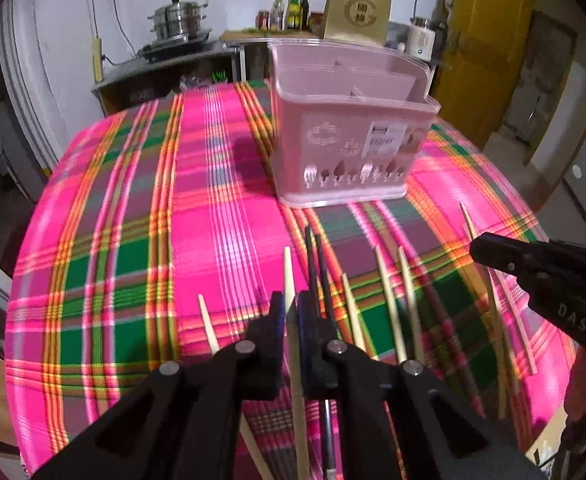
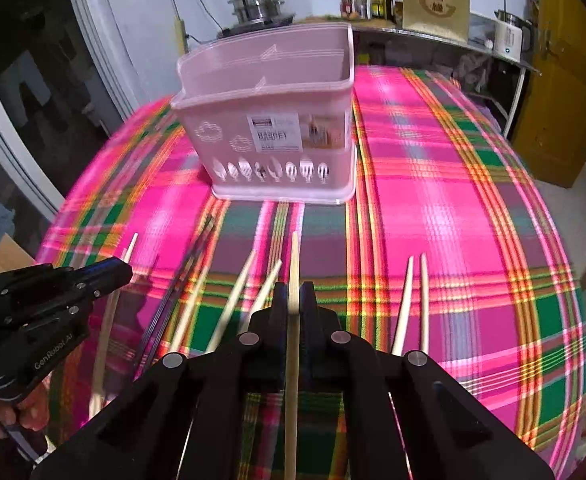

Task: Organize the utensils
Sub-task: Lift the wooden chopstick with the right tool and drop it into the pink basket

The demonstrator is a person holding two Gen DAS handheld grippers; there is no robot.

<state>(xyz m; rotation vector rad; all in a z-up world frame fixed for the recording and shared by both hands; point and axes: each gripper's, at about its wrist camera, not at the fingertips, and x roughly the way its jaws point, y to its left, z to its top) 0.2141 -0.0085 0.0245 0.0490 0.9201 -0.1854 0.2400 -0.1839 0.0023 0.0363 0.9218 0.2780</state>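
Table under a pink-green plaid cloth [image 2: 433, 184] is bearing a pink utensil basket [image 2: 269, 128] at the far middle; pale chopsticks [image 2: 413, 300] and dark chopsticks [image 1: 449, 332] are lying scattered nearer.

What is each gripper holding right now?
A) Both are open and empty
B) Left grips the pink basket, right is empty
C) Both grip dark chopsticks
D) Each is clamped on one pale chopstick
D: the left gripper is shut on a pale chopstick, and the right gripper on another pale chopstick.
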